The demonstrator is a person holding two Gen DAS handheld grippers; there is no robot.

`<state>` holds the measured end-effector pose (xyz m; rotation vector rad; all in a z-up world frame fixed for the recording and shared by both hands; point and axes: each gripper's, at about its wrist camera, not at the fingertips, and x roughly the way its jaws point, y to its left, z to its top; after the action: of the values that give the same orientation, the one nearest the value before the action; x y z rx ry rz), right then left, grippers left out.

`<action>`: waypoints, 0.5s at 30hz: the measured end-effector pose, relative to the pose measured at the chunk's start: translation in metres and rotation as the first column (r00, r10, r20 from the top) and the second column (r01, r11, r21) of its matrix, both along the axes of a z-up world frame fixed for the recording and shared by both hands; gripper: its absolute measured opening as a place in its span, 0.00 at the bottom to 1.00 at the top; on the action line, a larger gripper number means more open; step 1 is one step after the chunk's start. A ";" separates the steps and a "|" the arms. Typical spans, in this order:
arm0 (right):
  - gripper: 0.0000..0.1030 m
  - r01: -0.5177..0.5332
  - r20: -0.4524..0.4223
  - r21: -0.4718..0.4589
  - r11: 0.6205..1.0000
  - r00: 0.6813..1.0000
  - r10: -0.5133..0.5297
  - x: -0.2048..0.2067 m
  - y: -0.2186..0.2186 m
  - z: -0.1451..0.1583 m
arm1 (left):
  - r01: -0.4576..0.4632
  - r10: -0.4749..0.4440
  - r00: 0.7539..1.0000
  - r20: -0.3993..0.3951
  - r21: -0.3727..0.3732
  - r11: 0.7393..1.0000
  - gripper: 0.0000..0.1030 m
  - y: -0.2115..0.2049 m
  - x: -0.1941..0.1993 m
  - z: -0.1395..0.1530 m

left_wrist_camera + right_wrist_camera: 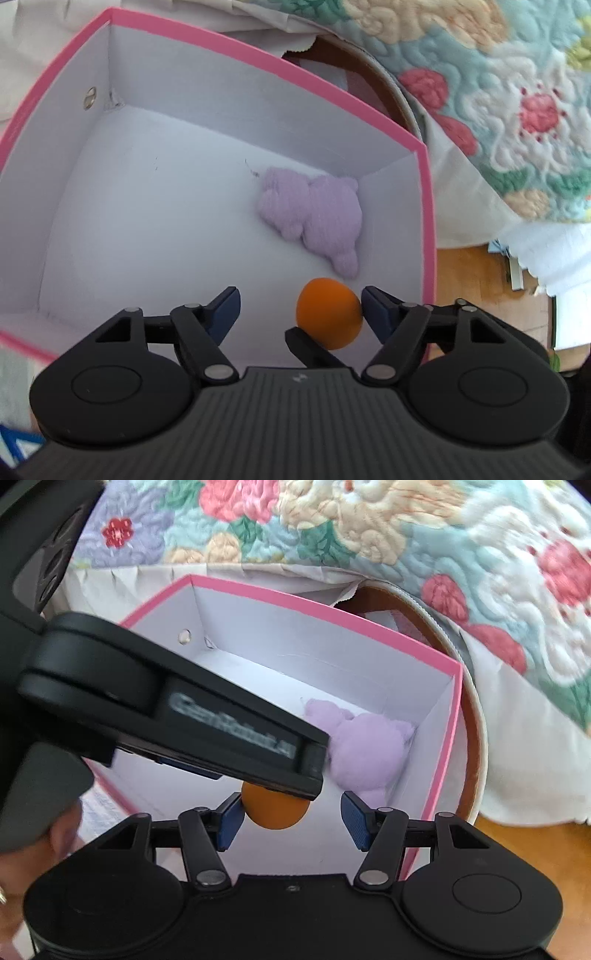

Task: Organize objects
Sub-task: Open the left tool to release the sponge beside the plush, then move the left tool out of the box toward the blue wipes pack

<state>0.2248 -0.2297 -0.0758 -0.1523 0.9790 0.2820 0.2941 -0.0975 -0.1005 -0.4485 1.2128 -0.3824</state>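
Inside pink-rimmed card box (236, 79): fuzzy lilac plush (314, 212), smooth round orange ball (328, 314) btwn both grippers' parted jaws, ungripped.

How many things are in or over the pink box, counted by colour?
Lilac knitted plush toy: 1
Orange round ball: 1
Total: 2, both within the pink-rimmed white cardboard box; the ball sits between open jaws.

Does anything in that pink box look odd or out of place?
Nothing looks damaged or spilled. The orange ball sits between both open tools, left tool and right tool, over the box; the purple plush lies tipped in a corner.
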 end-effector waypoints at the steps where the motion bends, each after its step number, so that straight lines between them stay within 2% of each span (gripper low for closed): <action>1: 0.61 0.000 0.010 0.000 1.000 1.000 0.000 -0.004 0.001 0.000 | -0.001 0.001 1.000 0.006 0.008 1.000 0.70 0.001 -0.003 0.002; 3: 0.60 0.003 0.045 -0.028 1.000 0.999 -0.002 -0.009 0.005 -0.001 | -0.019 0.018 1.000 0.023 0.018 1.000 0.70 0.003 -0.005 0.004; 6: 0.55 0.039 0.061 -0.058 0.998 0.998 -0.035 -0.004 0.006 -0.002 | -0.049 0.049 0.999 0.011 -0.004 0.999 0.70 0.006 -0.004 -0.001; 10: 0.52 0.102 0.052 -0.003 0.995 0.993 -0.101 0.001 -0.008 0.002 | -0.053 0.054 0.998 0.018 -0.006 0.999 0.68 0.012 -0.011 0.000; 15: 0.52 0.086 0.066 0.034 0.996 0.994 -0.088 -0.018 -0.010 0.013 | -0.031 0.029 0.999 0.044 0.025 0.999 0.69 0.019 -0.024 0.018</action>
<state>0.2072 -0.2398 -0.0624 -0.0896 0.9116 0.2114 0.2701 -0.0785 -0.0821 -0.4335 1.1660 -0.3487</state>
